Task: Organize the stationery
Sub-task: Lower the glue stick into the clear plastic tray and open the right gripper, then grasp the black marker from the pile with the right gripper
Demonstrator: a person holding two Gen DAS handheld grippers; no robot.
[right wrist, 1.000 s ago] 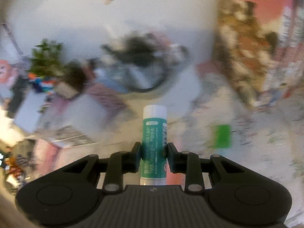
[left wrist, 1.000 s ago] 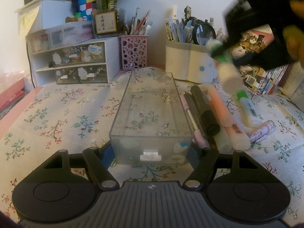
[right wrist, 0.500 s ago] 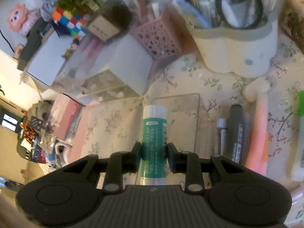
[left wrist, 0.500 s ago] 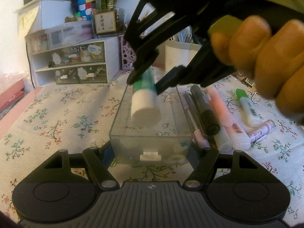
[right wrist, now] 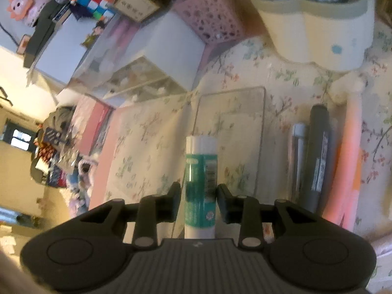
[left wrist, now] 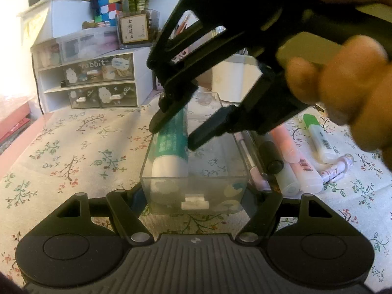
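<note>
Lowering glue stick along clear tray's left wall; right gripper barely parted, loose mid-barrel. Light, rigid, slick plastic. Left gripper wide, bracing tray's near end.

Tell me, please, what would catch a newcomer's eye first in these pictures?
First, the right hand-held gripper reaching in from the upper right, its fingers either side of a green glue stick lying along the left side of the clear drawer. The left hand-held gripper brackets that drawer's near end. A row of markers lies on the floral cloth to its right.
</note>
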